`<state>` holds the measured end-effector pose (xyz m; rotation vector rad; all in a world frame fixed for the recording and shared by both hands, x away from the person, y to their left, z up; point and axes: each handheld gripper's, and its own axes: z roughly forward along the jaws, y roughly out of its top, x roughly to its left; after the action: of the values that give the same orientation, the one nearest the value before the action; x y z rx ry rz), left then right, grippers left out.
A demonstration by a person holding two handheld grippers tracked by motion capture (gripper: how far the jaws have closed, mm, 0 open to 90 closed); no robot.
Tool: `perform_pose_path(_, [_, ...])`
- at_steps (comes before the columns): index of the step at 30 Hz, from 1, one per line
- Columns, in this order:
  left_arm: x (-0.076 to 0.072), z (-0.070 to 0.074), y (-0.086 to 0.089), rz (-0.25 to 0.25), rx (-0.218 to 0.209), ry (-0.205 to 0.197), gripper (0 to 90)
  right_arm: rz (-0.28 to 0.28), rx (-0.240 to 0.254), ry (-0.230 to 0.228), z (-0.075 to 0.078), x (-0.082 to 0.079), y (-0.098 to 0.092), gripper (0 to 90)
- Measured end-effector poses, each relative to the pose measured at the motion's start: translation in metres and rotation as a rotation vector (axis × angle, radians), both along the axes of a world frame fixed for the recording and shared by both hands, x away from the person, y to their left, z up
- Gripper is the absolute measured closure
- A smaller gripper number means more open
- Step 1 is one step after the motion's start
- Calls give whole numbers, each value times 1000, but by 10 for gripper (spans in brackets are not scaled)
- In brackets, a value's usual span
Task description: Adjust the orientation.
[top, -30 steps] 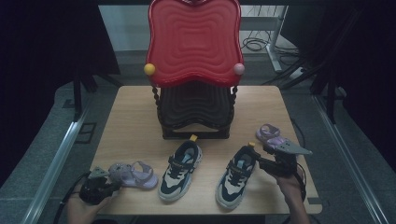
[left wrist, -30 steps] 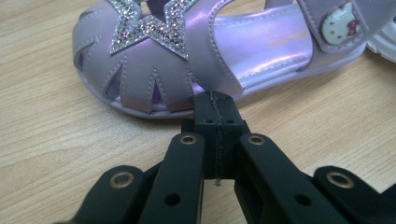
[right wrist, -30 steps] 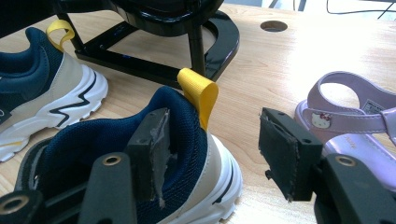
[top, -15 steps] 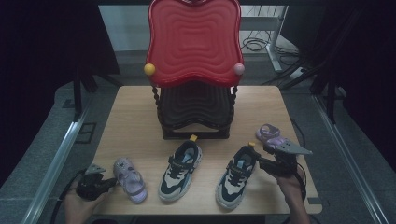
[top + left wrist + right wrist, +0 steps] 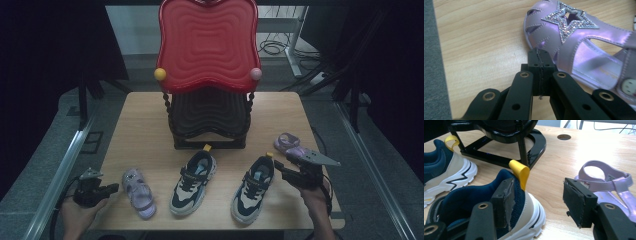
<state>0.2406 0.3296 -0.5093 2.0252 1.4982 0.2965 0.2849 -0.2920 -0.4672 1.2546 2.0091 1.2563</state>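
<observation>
A lilac sandal (image 5: pixel 138 193) with a glittery star (image 5: pixel 569 21) lies lengthwise at the front left of the wooden table (image 5: pixel 145 120). My left gripper (image 5: pixel 116 187) is just left of it, shut with nothing between its jaws. In the left gripper view the left gripper (image 5: pixel 540 56) has its tip close beside the sandal's toe (image 5: pixel 579 45). Two navy-and-white sneakers (image 5: pixel 194 181) (image 5: pixel 253 187) stand side by side at the front middle. My right gripper (image 5: pixel 279 169) (image 5: pixel 540 200) is open, at the heel of the right sneaker (image 5: pixel 474 202). A second lilac sandal (image 5: pixel 291 145) (image 5: pixel 604 182) lies to its right.
A black shoe rack (image 5: pixel 209 120) with a red wavy top (image 5: pixel 207 45) stands at the middle back of the table; its base (image 5: pixel 499 155) is just beyond the sneakers. A round hole (image 5: pixel 564 137) pierces the tabletop behind the right sandal. A grey floor (image 5: pixel 45 165) surrounds the table.
The left sandal has turned from lying crosswise to pointing away from me. My left gripper has drawn back to the left, off it. The right gripper has stayed put.
</observation>
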Motion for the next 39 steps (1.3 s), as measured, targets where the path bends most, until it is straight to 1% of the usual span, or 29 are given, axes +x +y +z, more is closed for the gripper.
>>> perform_pose_path(2, [2, -1, -1, -1, 1, 3, 898, -6, 4, 0, 1, 0, -2, 431])
perform_pose_path(3, [6, -2, -4, -9, 2, 12, 898, -9, 2, -1, 1, 0, -2, 431])
perform_pose_path(4, [6, -2, -4, -9, 2, 12, 897, -9, 2, -1, 1, 0, -2, 431])
perform_pose_path(5, [10, -3, -6, -10, 3, 14, 898, -9, 1, 2, 0, 0, -2, 431])
perform_pose_path(9, [14, -3, -7, -14, 6, 20, 898, -8, 1, 5, -1, 0, -2, 431])
perform_pose_path(11, [16, -3, -8, -17, 8, 25, 898, 1, 2, -1, -1, 0, -1, 429])
perform_pose_path(15, [18, -2, -10, -27, 18, 29, 899, 3, 1, -6, 0, 0, -1, 428])
perform_pose_path(21, [21, -1, -11, -35, 25, 34, 899, 0, 2, -2, 0, 0, -2, 428])
perform_pose_path(29, [30, 2, -15, -61, 39, 42, 899, -1, -1, 0, -1, 0, -1, 428])
perform_pose_path(34, [33, 3, -18, -68, 55, 45, 899, -1, -1, 3, -2, 1, -1, 428])
perform_pose_path(39, [37, 4, -20, -77, 62, 48, 900, -2, -1, 5, -3, 1, -1, 428])
